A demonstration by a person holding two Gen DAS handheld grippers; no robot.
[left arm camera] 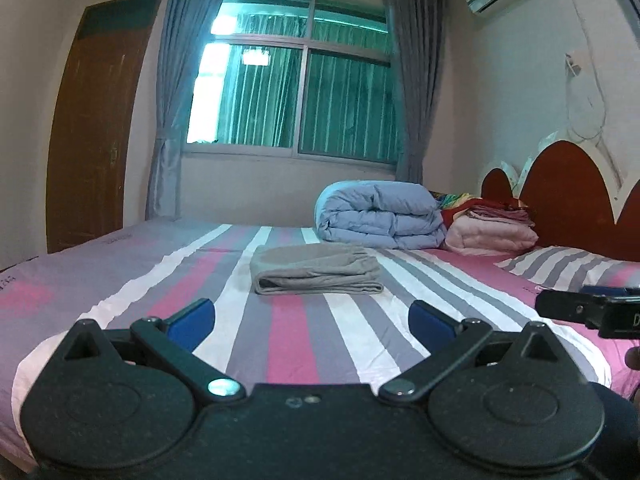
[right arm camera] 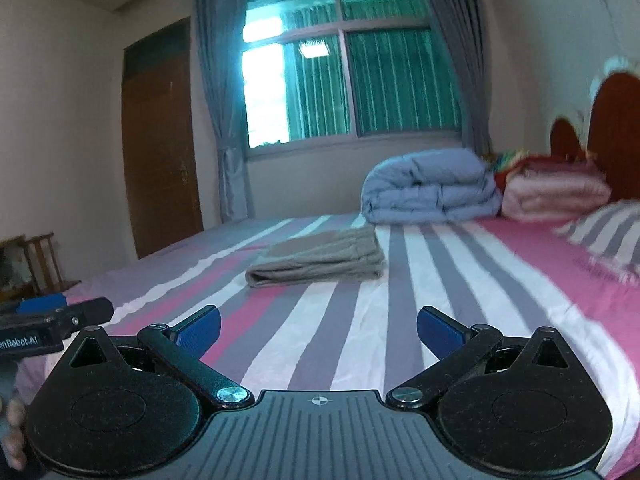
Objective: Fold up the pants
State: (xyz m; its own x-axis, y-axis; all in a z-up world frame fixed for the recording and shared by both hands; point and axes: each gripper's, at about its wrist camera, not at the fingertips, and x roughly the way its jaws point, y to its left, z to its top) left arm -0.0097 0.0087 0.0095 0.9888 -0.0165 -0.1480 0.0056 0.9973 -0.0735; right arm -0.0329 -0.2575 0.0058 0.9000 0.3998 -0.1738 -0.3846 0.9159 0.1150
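The grey-brown pants (left arm camera: 316, 270) lie folded into a compact stack on the striped bed (left arm camera: 120, 280), in the middle. They also show in the right wrist view (right arm camera: 320, 258). My left gripper (left arm camera: 312, 320) is open and empty, held back from the pants near the bed's front edge. My right gripper (right arm camera: 319, 330) is open and empty, also well short of the pants. The right gripper shows at the right edge of the left wrist view (left arm camera: 592, 310). The left gripper shows at the left edge of the right wrist view (right arm camera: 56, 318).
A folded blue duvet (left arm camera: 380, 216) and pink blankets (left arm camera: 492, 234) sit at the far side near the red headboard (left arm camera: 568, 196). A striped pillow (left arm camera: 568, 268) lies at right. A window with curtains (left arm camera: 304, 76) and a wooden door (left arm camera: 92, 120) are behind the bed.
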